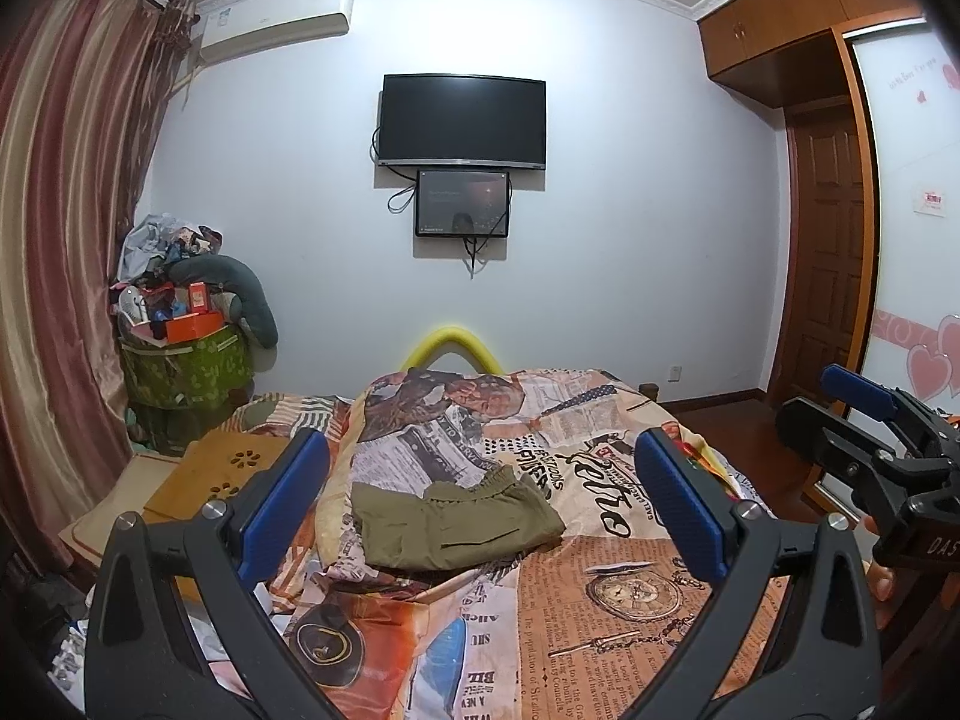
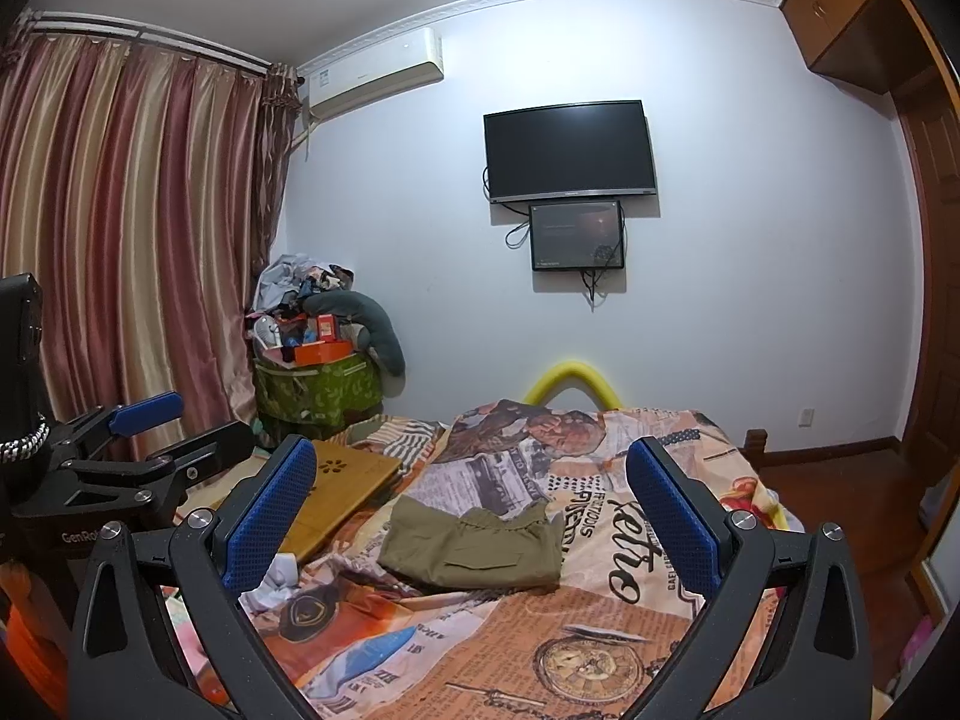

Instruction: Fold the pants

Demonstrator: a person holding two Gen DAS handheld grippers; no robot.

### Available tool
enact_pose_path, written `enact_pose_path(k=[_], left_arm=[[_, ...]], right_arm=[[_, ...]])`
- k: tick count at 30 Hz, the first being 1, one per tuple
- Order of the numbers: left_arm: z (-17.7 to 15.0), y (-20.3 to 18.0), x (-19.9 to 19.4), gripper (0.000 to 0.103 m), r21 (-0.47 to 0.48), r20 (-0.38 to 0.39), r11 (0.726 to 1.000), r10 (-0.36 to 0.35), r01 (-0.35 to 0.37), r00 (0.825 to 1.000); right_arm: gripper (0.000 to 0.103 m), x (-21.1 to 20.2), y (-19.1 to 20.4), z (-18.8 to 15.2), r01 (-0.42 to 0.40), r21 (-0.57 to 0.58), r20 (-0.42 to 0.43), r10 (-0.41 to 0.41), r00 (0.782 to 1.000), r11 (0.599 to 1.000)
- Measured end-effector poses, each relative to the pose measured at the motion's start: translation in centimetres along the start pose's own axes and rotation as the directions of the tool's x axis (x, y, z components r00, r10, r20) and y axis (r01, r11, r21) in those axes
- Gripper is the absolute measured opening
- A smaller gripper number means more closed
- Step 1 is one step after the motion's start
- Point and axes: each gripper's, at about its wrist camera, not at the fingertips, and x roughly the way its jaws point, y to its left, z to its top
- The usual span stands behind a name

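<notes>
Olive green pants (image 1: 456, 525) lie folded into a compact rectangle on the patterned bedspread (image 1: 600, 612), waistband toward the far side; they also show in the right wrist view (image 2: 474, 549). My left gripper (image 1: 480, 504) is open and empty, held above the bed short of the pants. My right gripper (image 2: 471, 507) is open and empty, also held back from the pants. The right gripper shows at the right edge of the left wrist view (image 1: 870, 420), and the left gripper at the left edge of the right wrist view (image 2: 144, 426).
A wooden lap tray (image 2: 336, 492) lies on the bed left of the pants. A green bin piled with clutter (image 2: 312, 384) stands in the corner by the curtains (image 2: 120, 240). A TV (image 2: 567, 150) hangs on the far wall. A wardrobe (image 1: 840, 240) stands at the right.
</notes>
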Motion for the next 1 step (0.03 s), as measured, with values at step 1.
enact_pose_path(k=[1], left_arm=[[-0.01,0.05,0.10,0.103,0.000,-0.001,1.000,0.002,-0.002,1.000]], right_arm=[[0.103,0.01,0.02,0.00,0.001,0.000,-0.001,-0.001,1.000,1.000]])
